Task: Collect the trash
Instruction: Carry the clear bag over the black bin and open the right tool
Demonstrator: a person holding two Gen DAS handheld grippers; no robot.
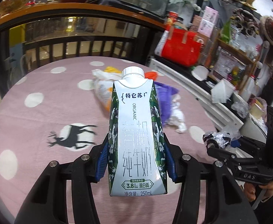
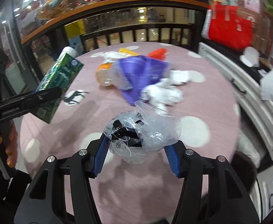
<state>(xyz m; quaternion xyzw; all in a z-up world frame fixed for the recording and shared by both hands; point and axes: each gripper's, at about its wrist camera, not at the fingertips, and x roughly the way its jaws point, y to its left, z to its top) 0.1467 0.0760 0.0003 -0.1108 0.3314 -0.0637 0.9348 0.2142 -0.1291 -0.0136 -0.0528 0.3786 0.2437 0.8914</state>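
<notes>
The milk carton (image 1: 136, 130) is hiding part of the far trash pile (image 1: 166, 100). Motion is blurring the purple bag (image 2: 138, 74) and white tissues (image 2: 164, 93).

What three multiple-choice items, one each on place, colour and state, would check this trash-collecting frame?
1. Where does the purple bag lie?
A. on the pink dotted cloth
B. on the shelf
C. in a gripper

2. What colour is the milk carton cap?
A. red
B. white
C. green

3. What is in the right gripper?
A. nothing
B. the carton
C. a crumpled clear wrapper

Answers: 1 A, it rests among the trash on the cloth. 2 B, the screw cap is white. 3 C, the wrapper sits between its blue pads.
</notes>
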